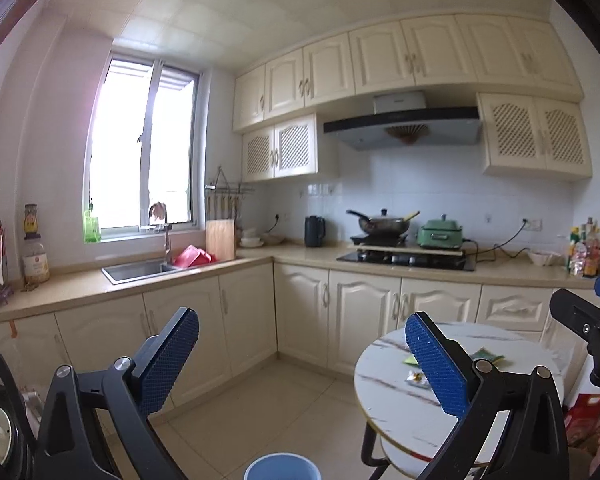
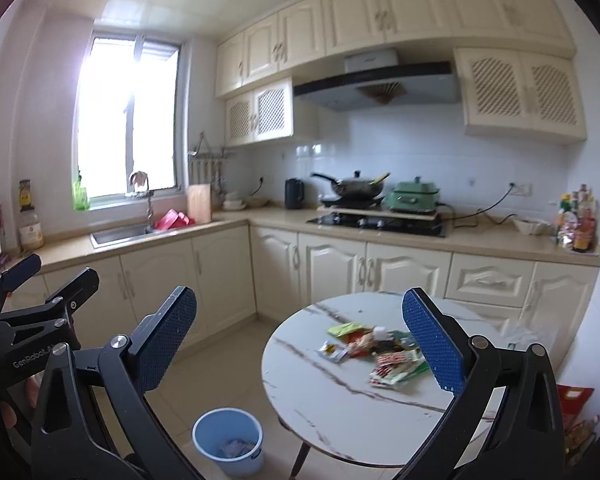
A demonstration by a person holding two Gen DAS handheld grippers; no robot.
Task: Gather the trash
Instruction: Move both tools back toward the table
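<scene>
Reading "GenRobot" on the left claw, jaws spread.

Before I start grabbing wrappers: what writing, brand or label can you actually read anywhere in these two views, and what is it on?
"GenRobot.A", cut off after that: white lettering on the black body of the left gripper, seen in the right wrist view.
Wrappers on the round table: printed, too blurred to read.
Jar and sauce bottles on the counter: labels too small to read.
Range hood: badge unreadable.
</scene>
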